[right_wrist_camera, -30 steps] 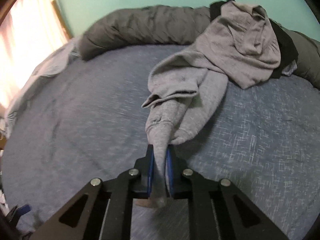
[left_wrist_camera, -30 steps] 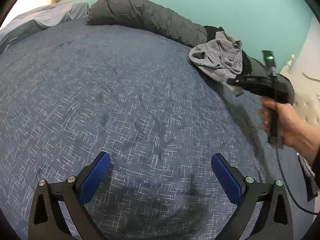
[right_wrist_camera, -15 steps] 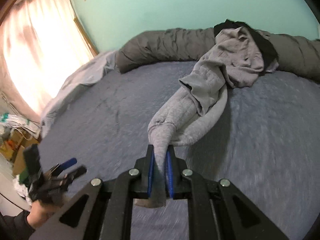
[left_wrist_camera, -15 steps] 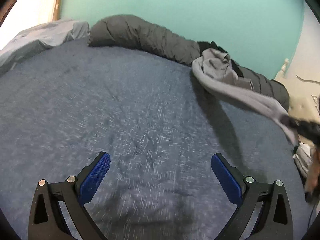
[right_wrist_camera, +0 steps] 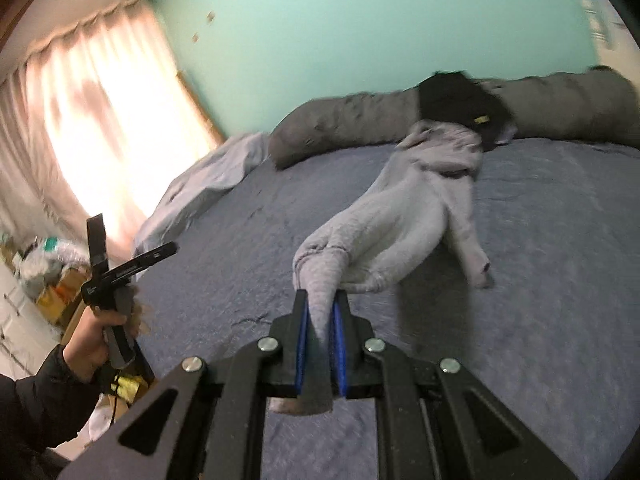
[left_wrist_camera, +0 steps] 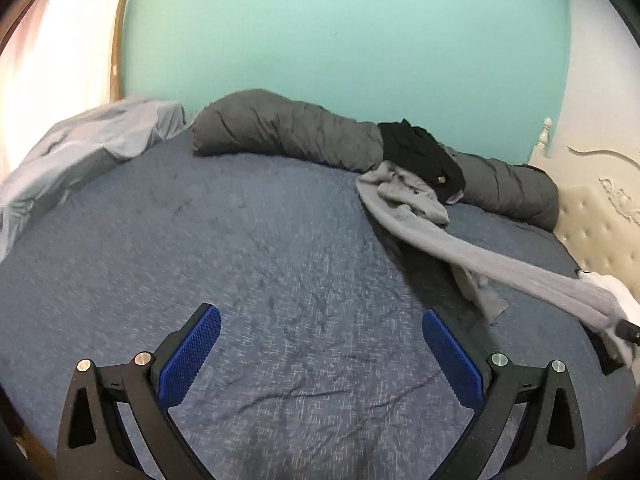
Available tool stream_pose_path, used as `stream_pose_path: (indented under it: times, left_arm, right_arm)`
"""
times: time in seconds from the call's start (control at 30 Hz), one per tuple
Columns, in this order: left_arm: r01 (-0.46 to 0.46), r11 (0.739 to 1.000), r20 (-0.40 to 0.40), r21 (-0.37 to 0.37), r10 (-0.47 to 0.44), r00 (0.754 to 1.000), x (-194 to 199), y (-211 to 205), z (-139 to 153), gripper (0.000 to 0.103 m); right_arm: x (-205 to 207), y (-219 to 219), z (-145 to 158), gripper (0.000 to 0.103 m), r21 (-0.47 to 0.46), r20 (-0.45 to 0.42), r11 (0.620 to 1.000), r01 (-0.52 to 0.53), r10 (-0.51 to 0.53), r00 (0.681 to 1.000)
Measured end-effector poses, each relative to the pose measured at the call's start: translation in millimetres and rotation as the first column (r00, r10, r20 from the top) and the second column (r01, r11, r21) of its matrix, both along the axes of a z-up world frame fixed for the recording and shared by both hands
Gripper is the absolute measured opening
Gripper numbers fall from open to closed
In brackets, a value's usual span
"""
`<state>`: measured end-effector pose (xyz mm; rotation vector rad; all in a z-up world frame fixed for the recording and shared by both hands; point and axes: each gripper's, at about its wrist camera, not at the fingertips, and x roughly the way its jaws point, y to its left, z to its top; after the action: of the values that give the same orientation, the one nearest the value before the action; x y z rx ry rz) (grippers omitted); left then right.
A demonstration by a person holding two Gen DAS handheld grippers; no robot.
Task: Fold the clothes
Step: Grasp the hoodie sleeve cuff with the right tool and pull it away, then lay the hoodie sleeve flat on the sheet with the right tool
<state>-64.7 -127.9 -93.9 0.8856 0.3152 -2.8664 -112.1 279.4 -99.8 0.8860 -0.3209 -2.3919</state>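
A grey sweatshirt (right_wrist_camera: pixel 404 216) lies stretched across the blue bedspread (right_wrist_camera: pixel 540 280), pulled out from a black garment (right_wrist_camera: pixel 460 104) on the rolled dark duvet. My right gripper (right_wrist_camera: pixel 319 312) is shut on the cuff of one sleeve, which pokes out behind the pads. In the left wrist view the grey sweatshirt (left_wrist_camera: pixel 440 232) runs from the pile toward the right edge, where the right gripper (left_wrist_camera: pixel 628 328) is barely visible. My left gripper (left_wrist_camera: pixel 320 344) hangs open above bare bedspread, nothing between its blue pads. In the right wrist view the left gripper (right_wrist_camera: pixel 120 268) is held in a hand off the bed's left side.
A rolled dark grey duvet (left_wrist_camera: pixel 288 132) lies along the teal wall. A pale blue sheet (left_wrist_camera: pixel 80 148) is bunched at the bed's far left. A cream tufted headboard (left_wrist_camera: pixel 600 216) is at the right. Curtains (right_wrist_camera: pixel 80 128) and floor clutter (right_wrist_camera: pixel 48 276) are beside the bed.
My right gripper has drawn back and up, dragging the sweatshirt off the pile and stretching it across the bed. The left gripper has tilted upward and pulled back, still open.
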Motion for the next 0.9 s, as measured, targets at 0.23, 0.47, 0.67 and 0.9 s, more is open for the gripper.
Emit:
stream_pose_path:
  times: [0.23,0.47,0.67,0.9]
  left_arm:
    - [0.028,0.999,0.012,-0.017,-0.028,1.000,18,9,11,0.103]
    - [0.036,0.999,0.035,-0.022,-0.035,0.999,15,14,6,0.103]
    - [0.042,0.999,0.058,-0.018,-0.041,0.997,8,17,-3,0.103]
    - [0.061,0.998,0.086,-0.010,-0.059,0.995,-23,28,-32,0.103]
  right_arm:
    - [54,88,-17,0.011,-0.014,0.029,0.988,0.156,-0.156,0.987]
    - [55,145,-63,0.011,0.053,0.137,0.941,0.333,-0.337,0.931]
    - [26,157,-94,0.029,0.150,0.209,0.893,0.423,-0.447,0.870]
    - [-14,156,-102,0.074,0.139,0.214,0.859,0.493,-0.512,0.832]
